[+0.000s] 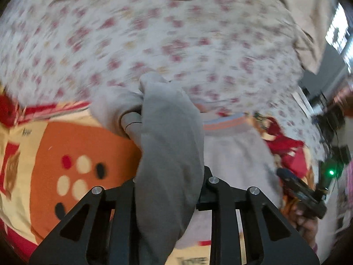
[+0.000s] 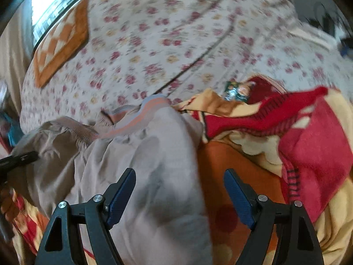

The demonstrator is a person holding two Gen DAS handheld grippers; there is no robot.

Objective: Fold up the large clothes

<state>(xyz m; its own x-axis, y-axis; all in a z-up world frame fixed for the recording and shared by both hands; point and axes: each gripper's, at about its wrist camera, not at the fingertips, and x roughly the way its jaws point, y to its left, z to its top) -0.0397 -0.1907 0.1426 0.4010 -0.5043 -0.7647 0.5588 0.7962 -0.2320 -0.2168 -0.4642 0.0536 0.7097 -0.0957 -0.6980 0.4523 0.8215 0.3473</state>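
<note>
A large pale grey garment [image 2: 154, 165] with an orange and blue striped ribbed band [image 2: 141, 117] lies on an orange, yellow and red blanket [image 2: 242, 176]. My left gripper [image 1: 169, 176] is shut on a bunched fold of the grey garment [image 1: 169, 143], which drapes over and hides the fingertips. My right gripper [image 2: 179, 190] is open, its blue pads [image 2: 238, 196] either side of the garment's right edge. The right gripper also shows in the left wrist view [image 1: 302, 192] at the right. The left gripper's tip shows in the right wrist view [image 2: 19, 158] at the far left.
A floral bedsheet [image 2: 176, 44] covers the bed beyond the blanket. An orange checked cushion [image 2: 61, 42] lies at its far left. A small shiny packet [image 2: 238, 91] rests on the blanket's far edge. A window [image 2: 55, 0] is behind.
</note>
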